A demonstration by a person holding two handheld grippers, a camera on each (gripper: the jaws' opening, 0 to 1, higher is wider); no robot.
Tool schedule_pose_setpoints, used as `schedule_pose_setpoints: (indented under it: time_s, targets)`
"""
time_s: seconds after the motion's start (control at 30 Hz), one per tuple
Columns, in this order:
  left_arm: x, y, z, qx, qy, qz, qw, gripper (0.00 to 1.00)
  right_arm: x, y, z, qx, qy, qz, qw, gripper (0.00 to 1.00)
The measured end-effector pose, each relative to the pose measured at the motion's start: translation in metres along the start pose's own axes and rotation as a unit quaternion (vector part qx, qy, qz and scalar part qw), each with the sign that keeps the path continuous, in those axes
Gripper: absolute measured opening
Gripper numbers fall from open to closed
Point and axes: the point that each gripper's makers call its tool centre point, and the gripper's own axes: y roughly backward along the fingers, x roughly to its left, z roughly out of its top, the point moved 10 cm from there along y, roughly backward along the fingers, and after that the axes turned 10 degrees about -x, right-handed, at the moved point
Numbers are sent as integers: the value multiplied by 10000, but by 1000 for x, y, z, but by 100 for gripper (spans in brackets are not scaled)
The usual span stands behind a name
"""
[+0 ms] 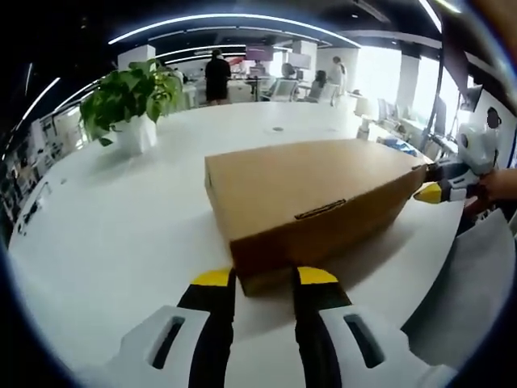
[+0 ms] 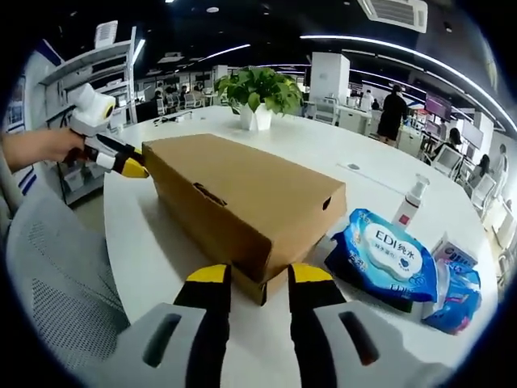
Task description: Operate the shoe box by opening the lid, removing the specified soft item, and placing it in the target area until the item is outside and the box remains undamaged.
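A brown cardboard shoe box (image 1: pixel 315 202) lies on the white table (image 1: pixel 121 242) with its lid down. My left gripper (image 1: pixel 265 279) is open at the box's near corner, one yellow-tipped jaw on each side of it. In the right gripper view the same box (image 2: pixel 242 198) runs away from me, and my right gripper (image 2: pixel 260 277) is open around its near corner in the same way. Each gripper also appears at the box's far end in the other view: the right gripper (image 1: pixel 440 184) and the left gripper (image 2: pixel 121 159), held by a hand (image 2: pixel 48 145). What is inside the box is hidden.
A potted plant (image 1: pixel 129 105) stands at the back of the table. Blue wet-wipe packs (image 2: pixel 384 259) and a small pump bottle (image 2: pixel 410 202) lie right of the box. A grey mesh chair (image 2: pixel 56 275) sits at the table's edge. People stand in the office behind.
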Motion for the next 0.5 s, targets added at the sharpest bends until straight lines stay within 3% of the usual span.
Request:
schedule_pose_setpoints:
  time_s: [0.2, 0.5]
  targets:
    - [4, 5, 2, -3, -34, 17, 10000, 27, -3, 3, 0, 13, -1, -15, 10000, 29]
    - [8, 9, 14, -104, -158, -95, 9998, 28, -6, 6, 14, -152, 113, 110, 9998, 31]
